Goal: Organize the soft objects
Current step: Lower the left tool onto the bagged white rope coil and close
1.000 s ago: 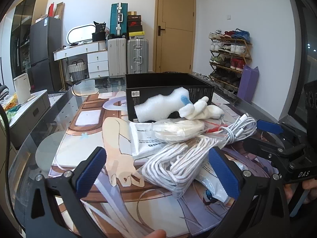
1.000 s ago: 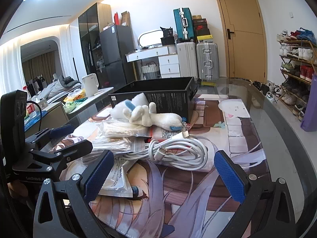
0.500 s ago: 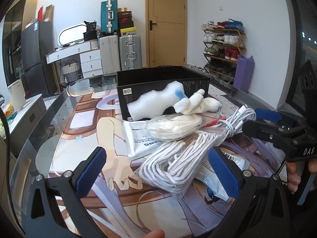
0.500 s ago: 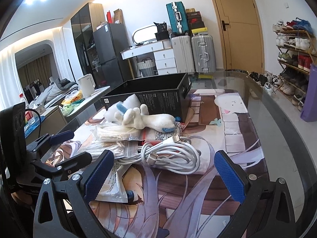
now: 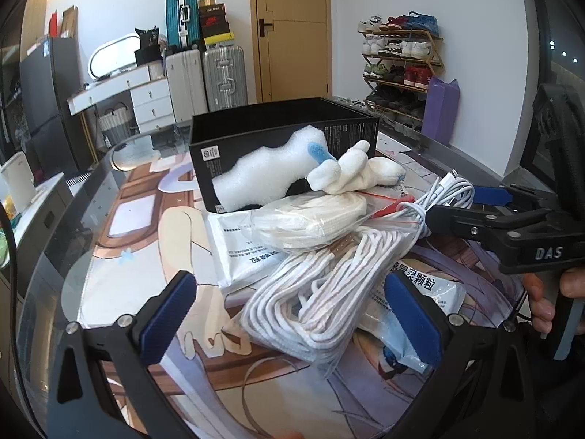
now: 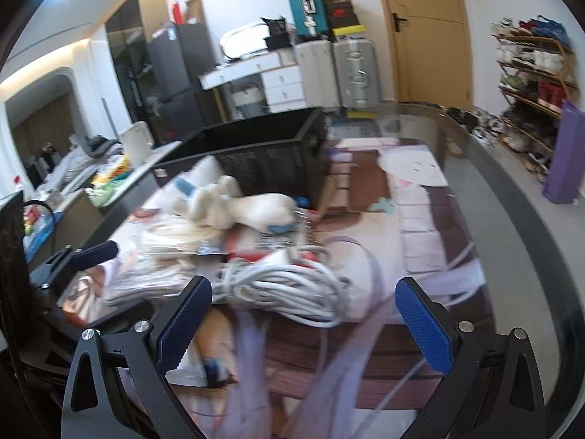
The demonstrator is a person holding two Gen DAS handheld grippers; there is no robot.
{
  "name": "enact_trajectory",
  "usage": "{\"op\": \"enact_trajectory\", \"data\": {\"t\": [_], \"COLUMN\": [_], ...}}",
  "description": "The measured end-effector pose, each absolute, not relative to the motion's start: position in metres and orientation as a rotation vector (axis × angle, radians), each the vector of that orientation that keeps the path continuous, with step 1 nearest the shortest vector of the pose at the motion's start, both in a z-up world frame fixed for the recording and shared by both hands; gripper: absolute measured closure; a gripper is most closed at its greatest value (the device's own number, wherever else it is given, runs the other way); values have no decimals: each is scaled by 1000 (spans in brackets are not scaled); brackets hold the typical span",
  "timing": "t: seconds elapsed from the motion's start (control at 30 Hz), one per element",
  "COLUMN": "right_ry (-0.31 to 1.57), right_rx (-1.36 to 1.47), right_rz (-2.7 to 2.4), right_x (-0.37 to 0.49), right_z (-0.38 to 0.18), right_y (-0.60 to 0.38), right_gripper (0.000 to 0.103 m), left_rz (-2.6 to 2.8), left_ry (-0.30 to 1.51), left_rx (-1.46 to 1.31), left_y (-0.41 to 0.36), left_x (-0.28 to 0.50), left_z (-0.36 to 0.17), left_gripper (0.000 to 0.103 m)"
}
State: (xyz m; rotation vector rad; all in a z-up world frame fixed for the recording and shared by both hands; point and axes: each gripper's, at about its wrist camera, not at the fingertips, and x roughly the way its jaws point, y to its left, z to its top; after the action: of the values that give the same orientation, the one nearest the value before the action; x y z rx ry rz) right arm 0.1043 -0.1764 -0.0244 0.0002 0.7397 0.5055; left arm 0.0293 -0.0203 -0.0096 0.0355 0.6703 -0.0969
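While nothing is yet gripped, reaching for a first pick: left claw point(image 5: 292, 323) spread wide around the bagged white rope point(image 5: 321, 292), right claw point(image 6: 303, 323) spread just short of the coiled white cable point(image 6: 289, 287). Probably next: closing gently, lifting toward the black box point(image 5: 278, 128). Limp, slippery, heaped on the table point(image 5: 55, 256).

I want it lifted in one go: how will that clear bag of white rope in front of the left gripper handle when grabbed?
The bag of white rope will probably sag, since the loose coils bulge unevenly. Its glossy, crinkled plastic may slip between the left gripper's open pads. It overlaps printed pouches, so lifting may drag them.
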Motion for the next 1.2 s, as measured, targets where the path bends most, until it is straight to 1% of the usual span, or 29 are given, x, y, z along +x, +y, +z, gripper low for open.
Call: {"op": "enact_trajectory", "data": {"t": [0.07,0.13,0.23,0.27,0.33,0.4,0.47,0.6,0.73,0.83,0.87,0.93,0.97,1.03,1.2], "right_ry": [759,766,788,794,793,796,808,823,826,821,818,816,820,813,787], "right_rx": [6,17,21,19,9,-4,-11,-14,-20,-22,-18,3,10,14,45], "right_rz": [495,502,513,512,511,514,516,535,549,562,571,595,606,613,623], "right_x": [108,111,115,116,117,118,119,120,119,118,117,116,117,115,109], "right_z": [-26,-27,-30,-30,-30,-30,-31,-30,-31,-30,-30,-29,-29,-29,-27], "right_y": [-180,-182,-181,-180,-179,-176,-172,-166,-156,-152,-151,-152,-153,-155,-169], "right_gripper": [1,1,1,1,1,1,1,1,1,8,16,29,39,39,43], "left_rz": [-121,-145,-173,-178,-182,-192,-202,-222,-231,-236,-237,-237,-239,-240,-254], "left_ry": [684,698,712,711,704,696,690,681,671,665,663,660,660,657,652], "left_rx": [26,23,22,20,27,22,8,-16,-25,-34,-34,-33,-34,-38,-49], "left_y": [-20,-21,-23,-23,-26,-27,-28,-26,-26,-25,-25,-25,-25,-23,-22], "left_x": [31,32,35,34,33,31,29,24,21,19,19,17,15,14,12], "left_z": [-10,-11,-12,-12,-11,-10,-8,-5,-5,-4,-3,-4,-4,-3,-1], "left_gripper": [4,11,24,30,35,43,50,59,63,65,66,67,67,68,70]}}
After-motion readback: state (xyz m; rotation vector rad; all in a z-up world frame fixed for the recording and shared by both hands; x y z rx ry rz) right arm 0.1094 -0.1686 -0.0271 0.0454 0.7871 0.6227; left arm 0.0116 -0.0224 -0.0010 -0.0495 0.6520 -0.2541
